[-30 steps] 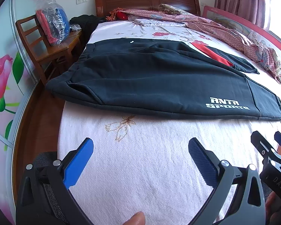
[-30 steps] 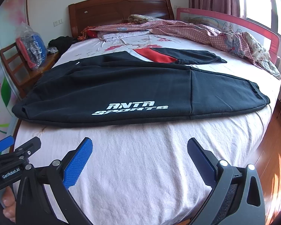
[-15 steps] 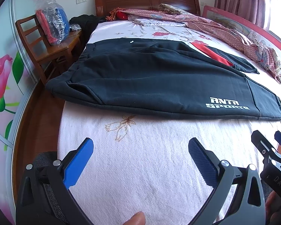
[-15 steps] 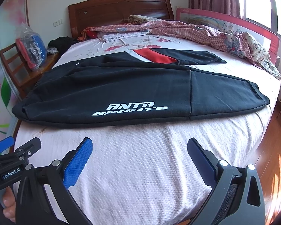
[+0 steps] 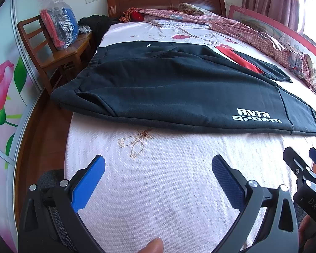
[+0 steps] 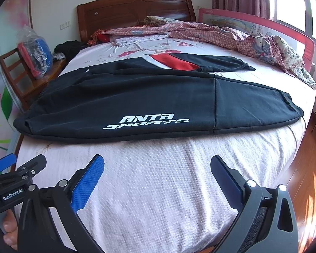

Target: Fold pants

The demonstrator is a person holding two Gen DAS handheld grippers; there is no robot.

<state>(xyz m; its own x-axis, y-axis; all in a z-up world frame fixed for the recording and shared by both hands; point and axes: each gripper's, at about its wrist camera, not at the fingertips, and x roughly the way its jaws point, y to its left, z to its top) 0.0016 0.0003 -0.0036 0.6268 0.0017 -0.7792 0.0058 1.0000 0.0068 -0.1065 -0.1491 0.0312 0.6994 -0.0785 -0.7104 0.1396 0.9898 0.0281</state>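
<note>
1. The soft black sports pants with white letters point(image 5: 179, 88) lie flat across the big bed with the pale pink bumpy cover point(image 5: 168, 189). The waist end sits near the bed's left edge and the leg ends reach toward the right edge.
2. It looks like one leg is already laid on top of the other, so the pants make one long shape. That would be the first fold done, though I cannot be sure from here.
3. A black and red piece of cloth point(image 6: 179, 63) peeks out behind the pants. I cannot tell if it is part of them.
4. The left hand-held gripper point(image 5: 158, 168) hovers over the bare cover, near the front of the bed. Its blue fingers point(image 5: 88, 183) are spread wide and hold nothing.
5. The right hand-held gripper point(image 6: 157, 167) hovers just beside it. Its fingers are spread wide too, with nothing in them.
6. Both are well apart from the pants.
7. What is left: the long shape needs folding end to end, maybe twice, to make a small neat pile.
</note>
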